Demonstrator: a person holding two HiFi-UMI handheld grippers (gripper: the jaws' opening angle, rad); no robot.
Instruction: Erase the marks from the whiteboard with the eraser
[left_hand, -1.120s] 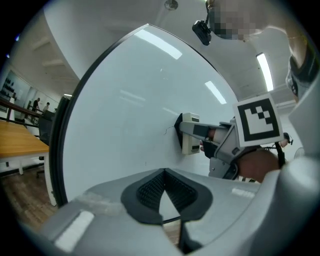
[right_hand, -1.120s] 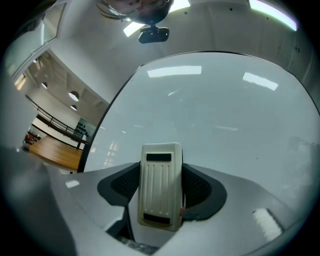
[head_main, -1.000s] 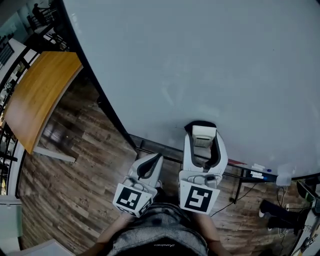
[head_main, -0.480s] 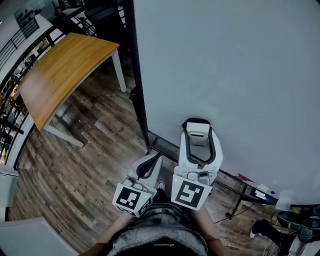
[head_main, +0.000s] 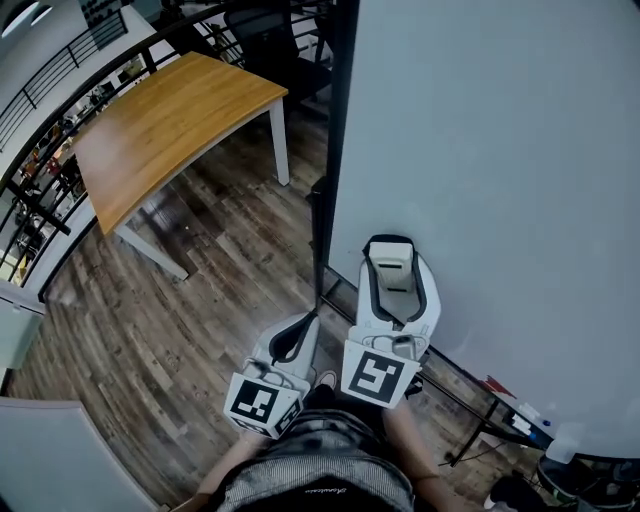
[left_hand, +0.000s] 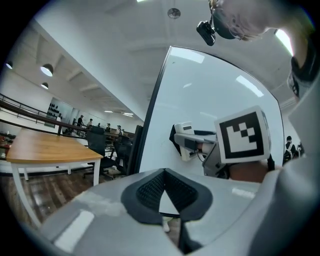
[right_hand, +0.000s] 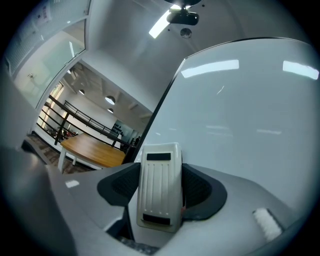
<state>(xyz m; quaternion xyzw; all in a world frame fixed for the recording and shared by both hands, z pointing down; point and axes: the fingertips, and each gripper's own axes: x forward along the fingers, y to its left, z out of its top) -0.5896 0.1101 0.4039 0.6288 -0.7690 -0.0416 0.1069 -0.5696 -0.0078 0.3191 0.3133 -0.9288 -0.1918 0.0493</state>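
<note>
The whiteboard (head_main: 500, 150) fills the right of the head view, and I see no marks on the part that shows. My right gripper (head_main: 392, 255) is shut on a white ribbed eraser (head_main: 396, 275) and holds it at the board's lower left, close to the black frame edge (head_main: 335, 150). In the right gripper view the eraser (right_hand: 159, 200) stands upright between the black pads (right_hand: 120, 187), with the board (right_hand: 240, 115) behind it. My left gripper (head_main: 312, 318) hangs beside it over the floor, shut, with nothing in it. The left gripper view shows the eraser (left_hand: 184, 140) against the board (left_hand: 200, 105).
A wooden table (head_main: 170, 120) with white legs stands left of the board on plank flooring (head_main: 180, 320). Black chairs (head_main: 260, 25) and a railing (head_main: 40, 80) lie beyond it. The board's tray (head_main: 520, 420) holds small items at lower right.
The view has swung, so the board's left edge and the table have slid rightward in frame. The right gripper, still holding the eraser, now sits nearer that edge. The left gripper has barely moved.
</note>
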